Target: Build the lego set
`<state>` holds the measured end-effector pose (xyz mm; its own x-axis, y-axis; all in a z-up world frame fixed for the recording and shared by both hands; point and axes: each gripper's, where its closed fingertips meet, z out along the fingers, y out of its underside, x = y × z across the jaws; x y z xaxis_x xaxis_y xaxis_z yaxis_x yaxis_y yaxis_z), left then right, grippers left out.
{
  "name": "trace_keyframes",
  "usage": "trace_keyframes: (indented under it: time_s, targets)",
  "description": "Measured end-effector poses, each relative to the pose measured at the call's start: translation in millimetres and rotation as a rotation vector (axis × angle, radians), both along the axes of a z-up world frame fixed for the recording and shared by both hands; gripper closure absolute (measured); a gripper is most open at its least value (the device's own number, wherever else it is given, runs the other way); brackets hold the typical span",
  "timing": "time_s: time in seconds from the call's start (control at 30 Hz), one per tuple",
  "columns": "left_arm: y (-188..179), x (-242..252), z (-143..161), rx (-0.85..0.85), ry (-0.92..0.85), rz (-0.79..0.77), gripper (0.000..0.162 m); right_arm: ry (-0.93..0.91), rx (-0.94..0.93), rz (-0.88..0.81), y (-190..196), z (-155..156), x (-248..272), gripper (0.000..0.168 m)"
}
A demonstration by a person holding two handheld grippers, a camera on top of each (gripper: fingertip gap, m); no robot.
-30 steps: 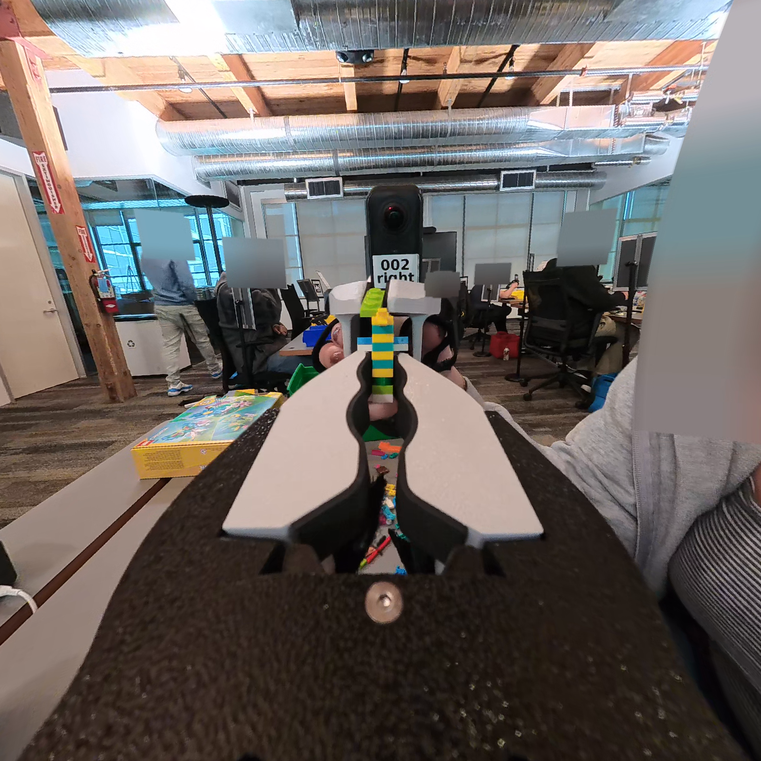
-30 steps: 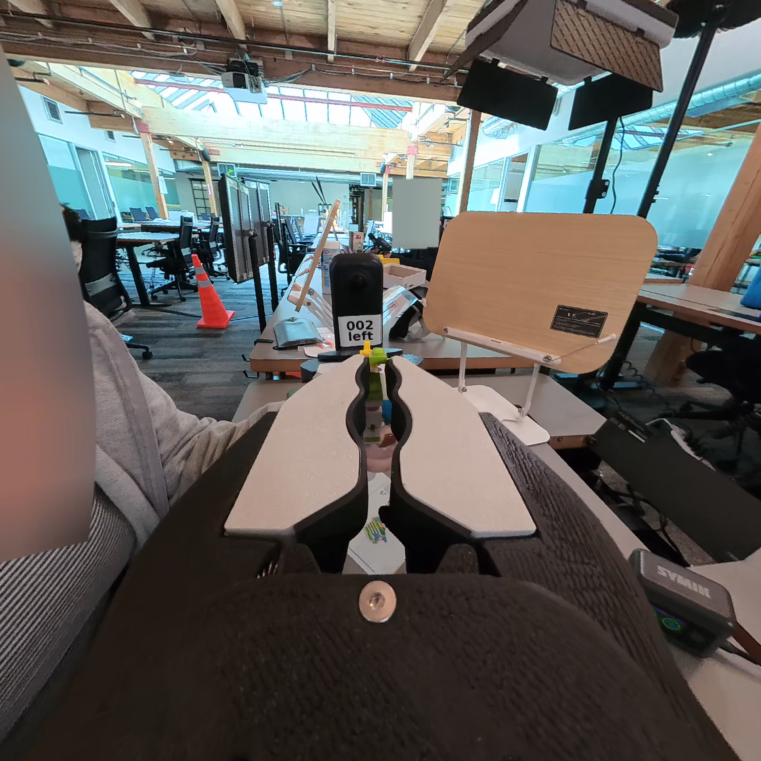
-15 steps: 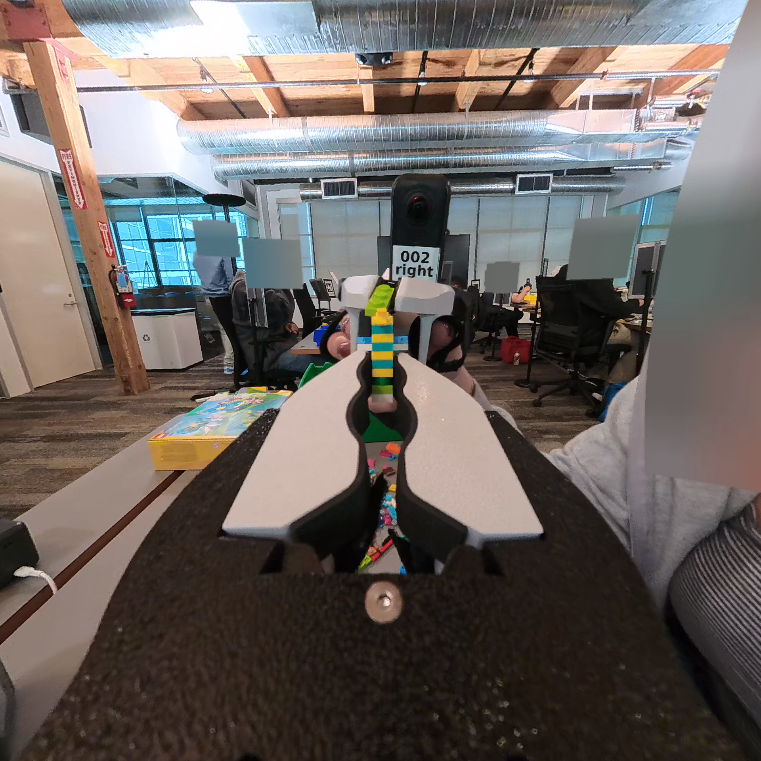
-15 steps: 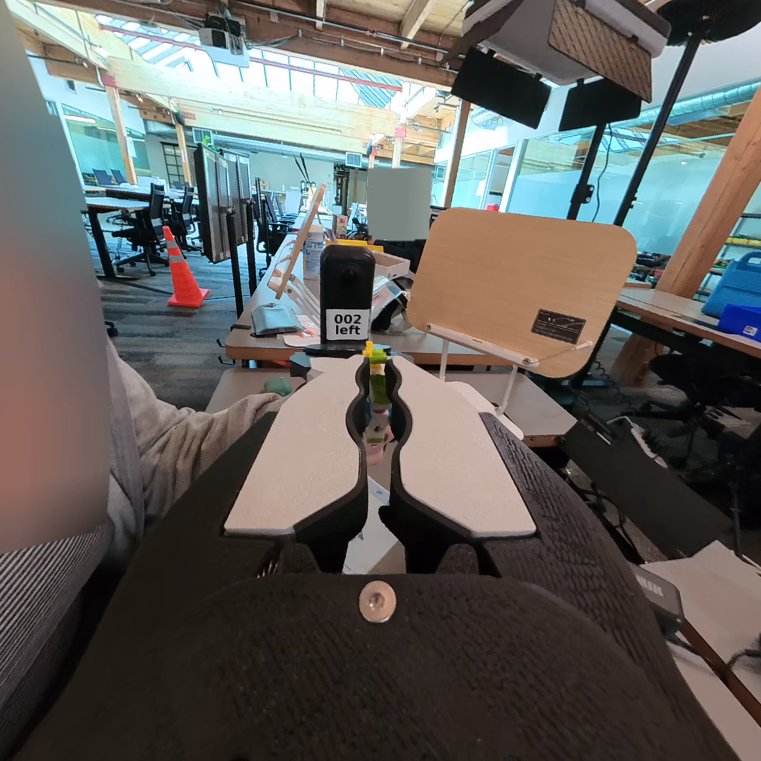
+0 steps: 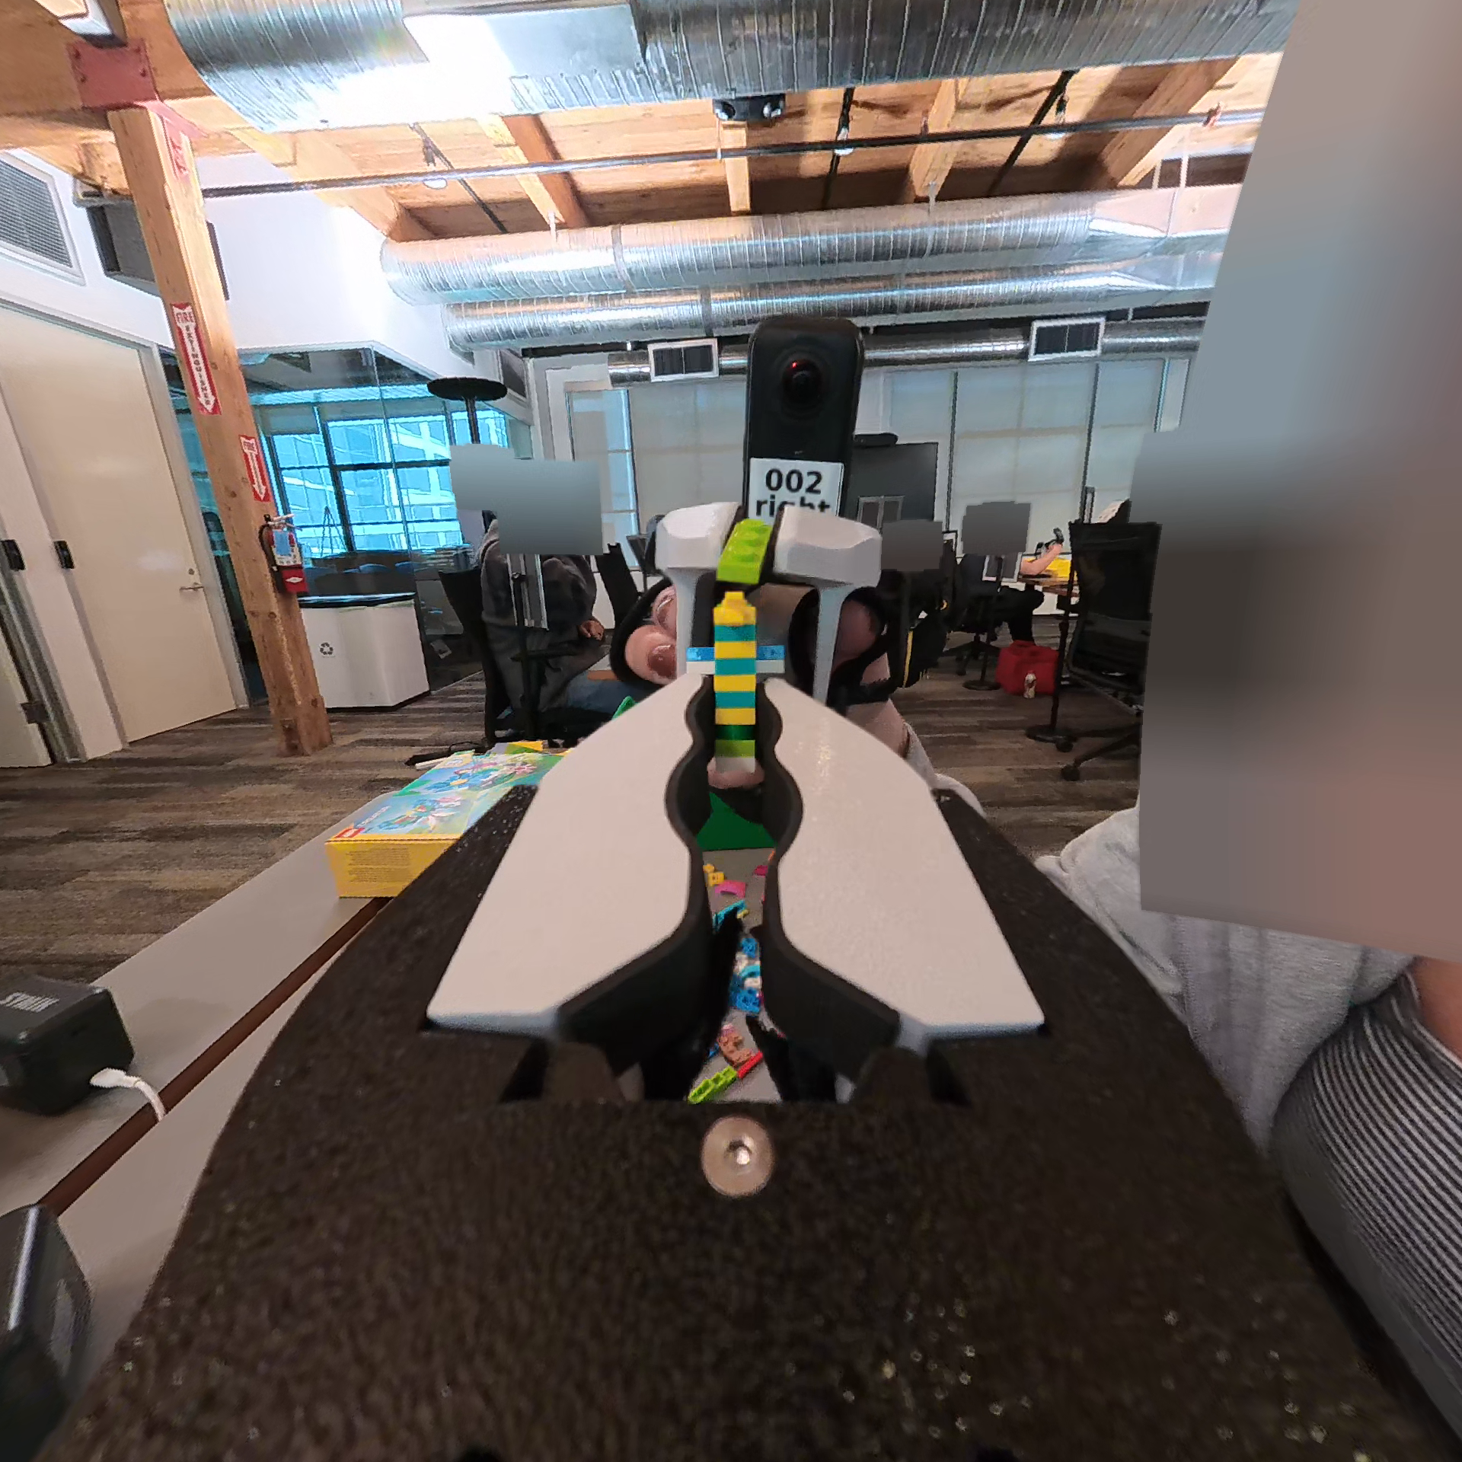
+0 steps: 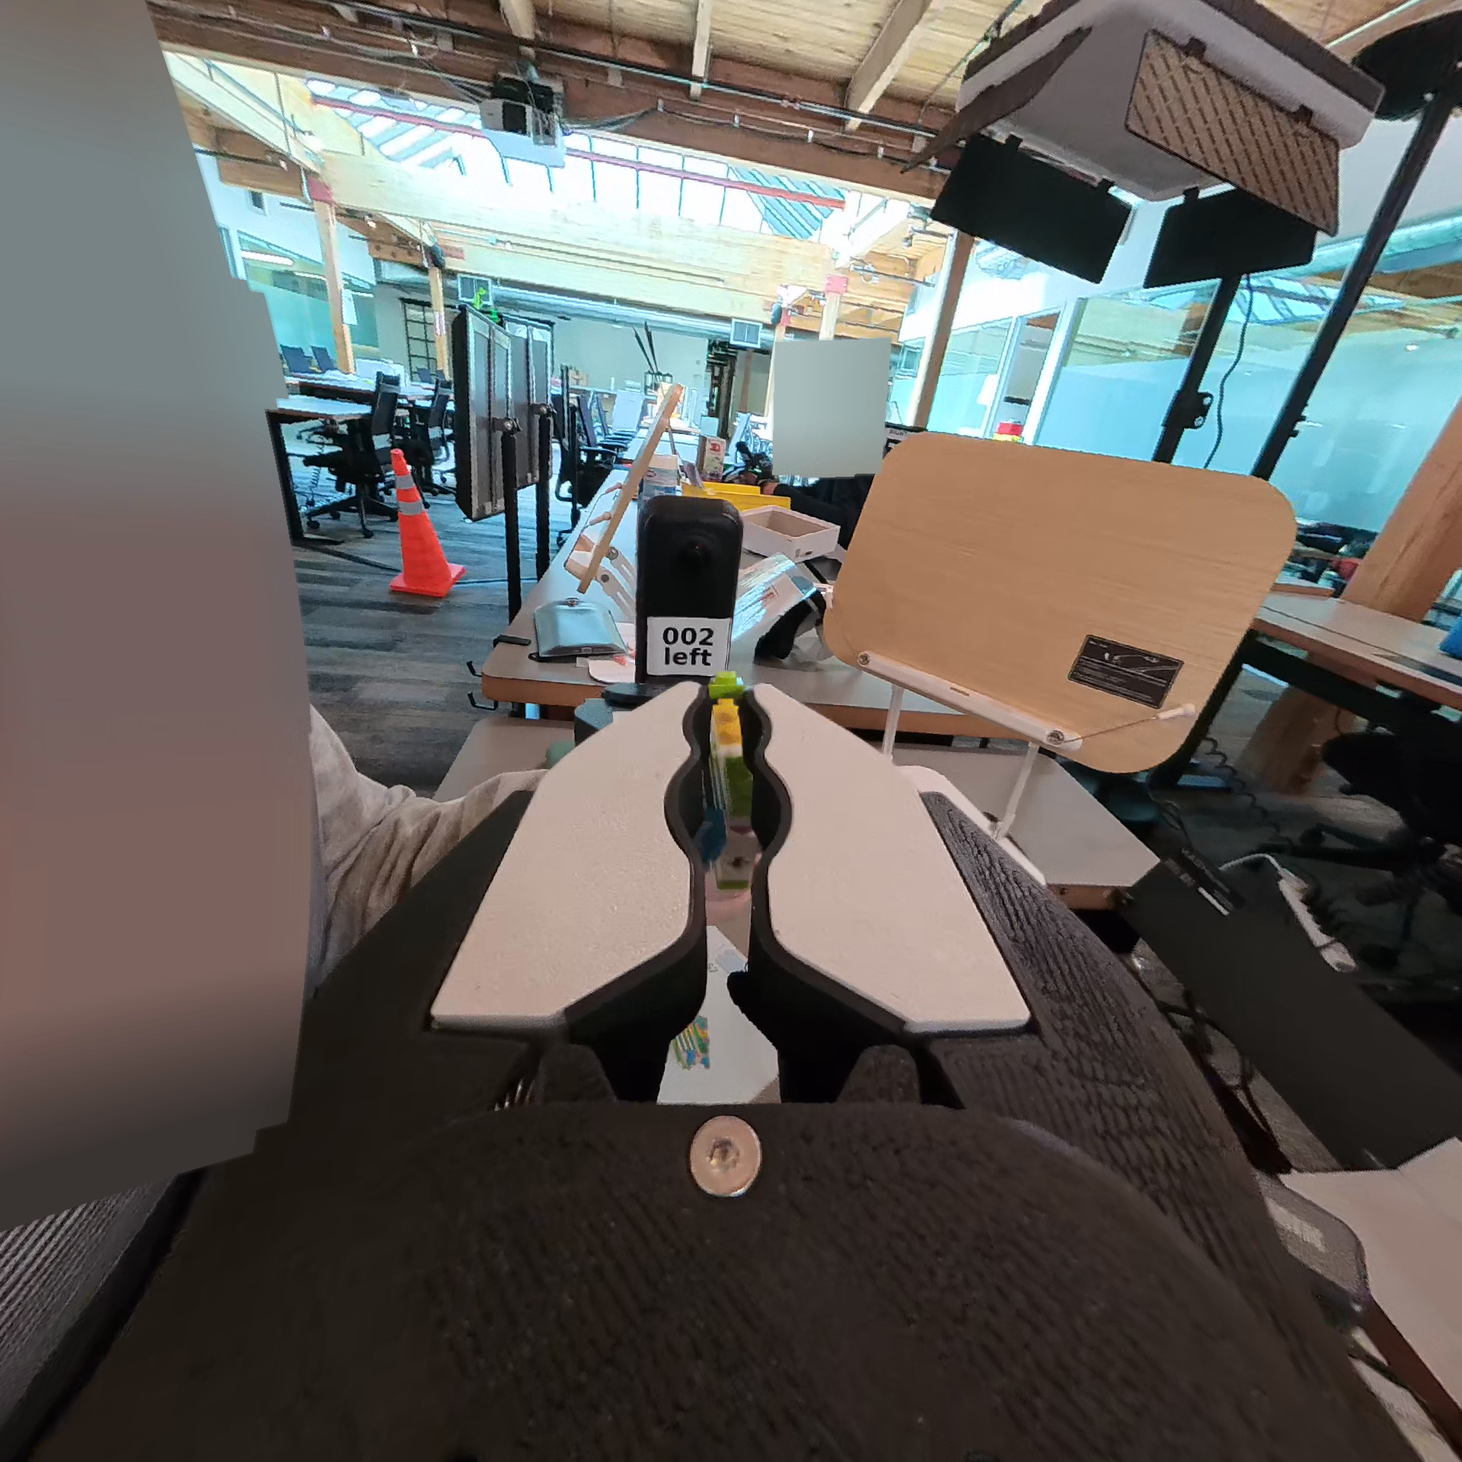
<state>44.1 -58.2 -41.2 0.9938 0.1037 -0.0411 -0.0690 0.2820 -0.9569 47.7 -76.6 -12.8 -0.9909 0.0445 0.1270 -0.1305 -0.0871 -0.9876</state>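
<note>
My left gripper [image 5: 732, 700] is shut on a tall striped lego stack [image 5: 734, 672] of yellow and teal layers with a green and white base, and holds it upright in the air. A thin blue and white crosspiece sticks out on both sides of the stack. My right gripper [image 5: 748, 546] faces it and is shut on a lime green brick [image 5: 744, 551], tilted just above the stack's yellow top. In the right wrist view the lime brick [image 6: 724, 685] sits at my right gripper's [image 6: 728, 695] tips, with the stack [image 6: 729, 783] right behind and below it.
A yellow lego box [image 5: 443, 823], a green plate [image 5: 732, 827] and several loose pieces [image 5: 736, 910] lie on the grey table below. A black device [image 5: 55, 1036] sits at its left edge. A wooden book stand [image 6: 1052, 593] and a printed sheet [image 6: 696, 1044] are on the right side. The tips of both grippers are at nearly the same place.
Both grippers have shifted together, so the background has slid in both views. The lime brick stays just above the stack's top and has tilted a little. Both grasps are unchanged.
</note>
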Motion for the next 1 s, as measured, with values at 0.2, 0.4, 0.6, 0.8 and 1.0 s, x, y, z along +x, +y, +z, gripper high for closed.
trace_keyframes:
  time_s: [0.2, 0.4, 0.6, 0.8, 1.0]
  targets:
    - [1.6, 1.1, 0.0, 0.003, -0.005, -0.021, 0.154, 0.005, 0.049, -0.021, 1.7, -6.9, -1.7, 0.162]
    - [5.3, 4.6, -3.1, -0.014, -0.004, -0.05, 0.154, -0.022, 0.065, 0.032, 6.4, -10.8, 2.0, 0.163]
    - [8.8, 6.9, -6.5, -0.025, -0.011, -0.079, 0.154, -0.03, 0.1, 0.024, 10.3, -15.3, 3.7, 0.162]
    - [11.4, 7.2, -9.6, -0.039, -0.018, -0.091, 0.154, -0.032, 0.129, 0.001, 13.3, -18.7, 3.7, 0.162]
    - [11.4, 6.2, -11.3, -0.049, -0.016, -0.085, 0.154, -0.038, 0.136, -0.014, 15.2, -19.4, 2.4, 0.162]
